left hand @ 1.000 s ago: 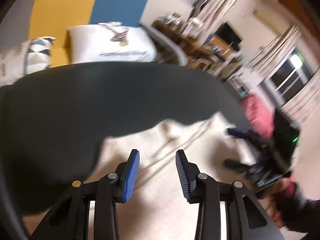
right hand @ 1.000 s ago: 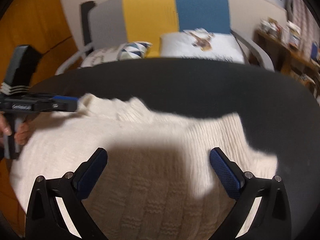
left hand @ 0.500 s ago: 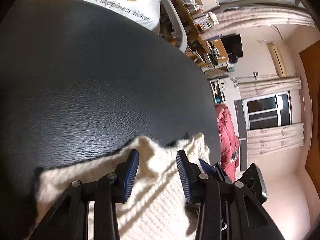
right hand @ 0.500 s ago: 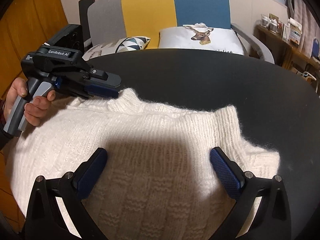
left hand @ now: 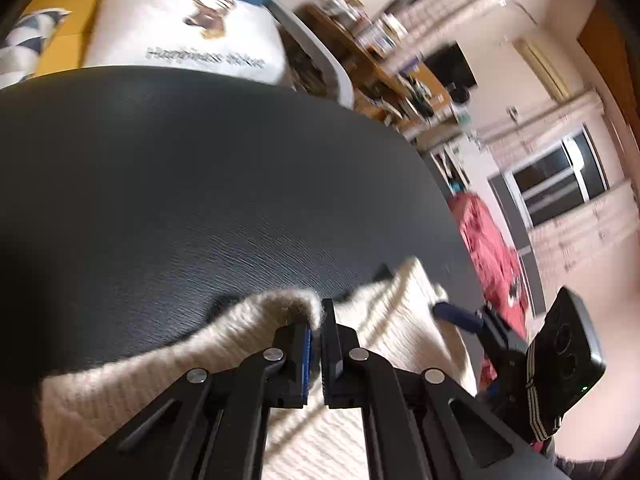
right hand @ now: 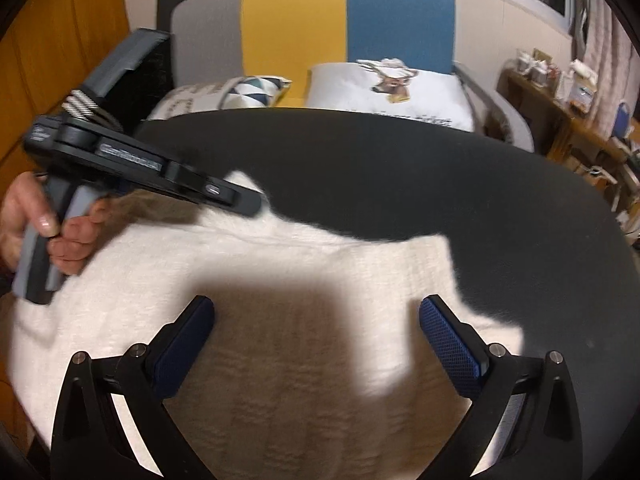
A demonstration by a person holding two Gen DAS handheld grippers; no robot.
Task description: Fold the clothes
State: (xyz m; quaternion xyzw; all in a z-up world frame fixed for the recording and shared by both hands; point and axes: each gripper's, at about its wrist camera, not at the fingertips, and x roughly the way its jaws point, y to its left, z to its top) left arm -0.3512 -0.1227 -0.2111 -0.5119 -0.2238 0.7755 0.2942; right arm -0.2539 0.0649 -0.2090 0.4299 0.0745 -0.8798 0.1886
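Note:
A cream knitted sweater (right hand: 280, 300) lies spread on a round black table (right hand: 440, 184). In the left wrist view my left gripper (left hand: 318, 320) is shut on the sweater's fuzzy far edge (left hand: 288, 304), which bunches up at the fingertips. The sweater (left hand: 380, 320) stretches to the right behind it. In the right wrist view my right gripper (right hand: 316, 320) is wide open and empty, hovering over the sweater's near part. The left gripper (right hand: 240, 200) shows there at the sweater's far left edge, held by a hand. The right gripper also shows in the left wrist view (left hand: 456, 314).
Behind the table stands a sofa with yellow and blue panels (right hand: 348, 20) and a white deer cushion (right hand: 392, 88). A cluttered wooden shelf (right hand: 568, 120) is at the right. A red cloth heap (left hand: 492, 248) lies on the floor beyond the table's right edge.
My left gripper has closed on the sweater's far edge; half a second ago its fingers stood open around it. The right gripper has stayed open over the sweater.

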